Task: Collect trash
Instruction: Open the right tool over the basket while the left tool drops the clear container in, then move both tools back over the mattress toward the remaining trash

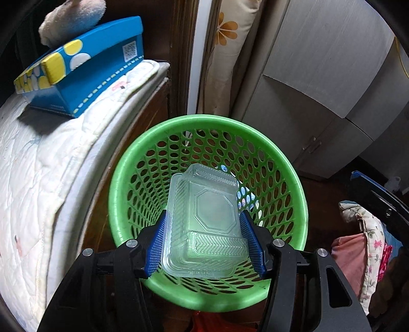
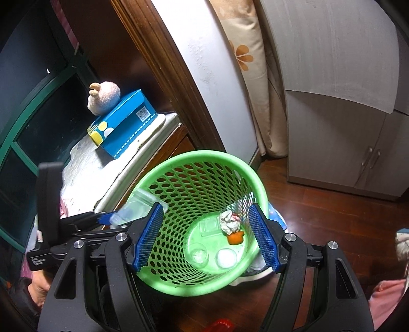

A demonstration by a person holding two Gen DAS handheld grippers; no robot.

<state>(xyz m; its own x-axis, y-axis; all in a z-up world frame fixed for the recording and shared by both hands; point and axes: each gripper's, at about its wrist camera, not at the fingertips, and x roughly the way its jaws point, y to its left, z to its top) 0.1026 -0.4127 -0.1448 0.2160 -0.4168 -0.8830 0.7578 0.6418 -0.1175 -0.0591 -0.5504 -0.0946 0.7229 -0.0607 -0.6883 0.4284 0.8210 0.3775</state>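
Note:
My left gripper is shut on a clear plastic food container and holds it over the mouth of a green perforated waste basket. In the right wrist view the same container and left gripper hang over the basket's left rim. My right gripper is open and empty above the basket. On the basket floor lie a crumpled tissue, an orange scrap, two clear round cups and a small clear tray.
A cabinet with a white quilted cover stands left of the basket, with a blue box and a plush toy on it. A grey wardrobe is at the right on a wooden floor. Floral cloth lies at the right.

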